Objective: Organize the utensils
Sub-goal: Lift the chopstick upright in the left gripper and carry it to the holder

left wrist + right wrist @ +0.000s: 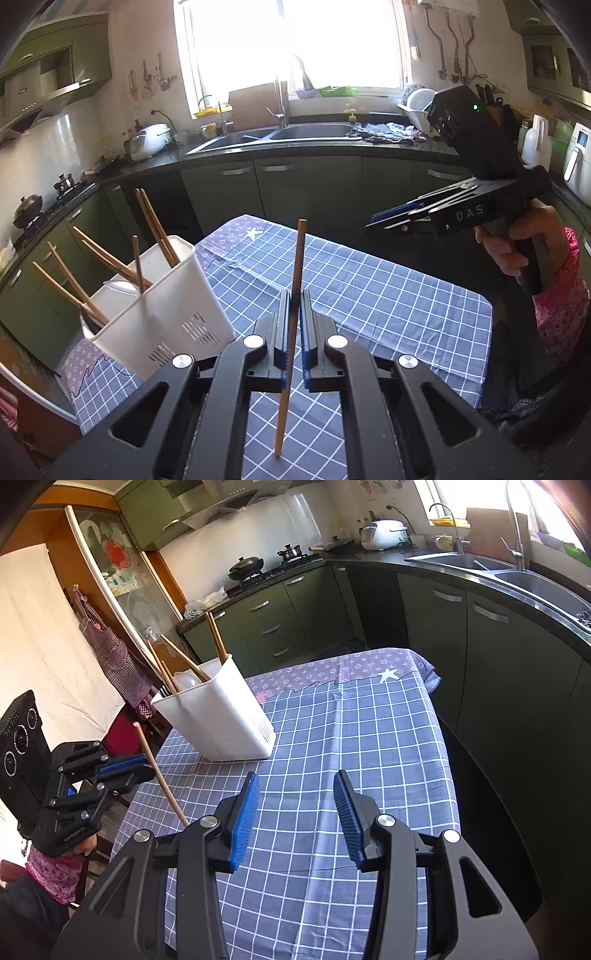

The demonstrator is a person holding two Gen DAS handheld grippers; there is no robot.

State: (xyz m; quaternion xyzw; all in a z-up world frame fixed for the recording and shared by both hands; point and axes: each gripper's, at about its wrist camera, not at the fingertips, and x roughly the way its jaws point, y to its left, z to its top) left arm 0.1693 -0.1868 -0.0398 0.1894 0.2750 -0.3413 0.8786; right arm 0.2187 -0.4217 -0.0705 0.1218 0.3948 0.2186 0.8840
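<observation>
Bright daylight floods in from the far window (291, 48), which is blown out to pure white glare. Cabinets (306, 192) below it sit in shadow. Both fisheye views stay sharp, curving strongly, with dark corners.

The right claw (373, 221) bears "DAS" (white letters on its black body).

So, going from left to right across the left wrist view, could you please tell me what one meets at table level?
White holder with chopsticks → held chopstick in the left tool → right tool → hand.
</observation>
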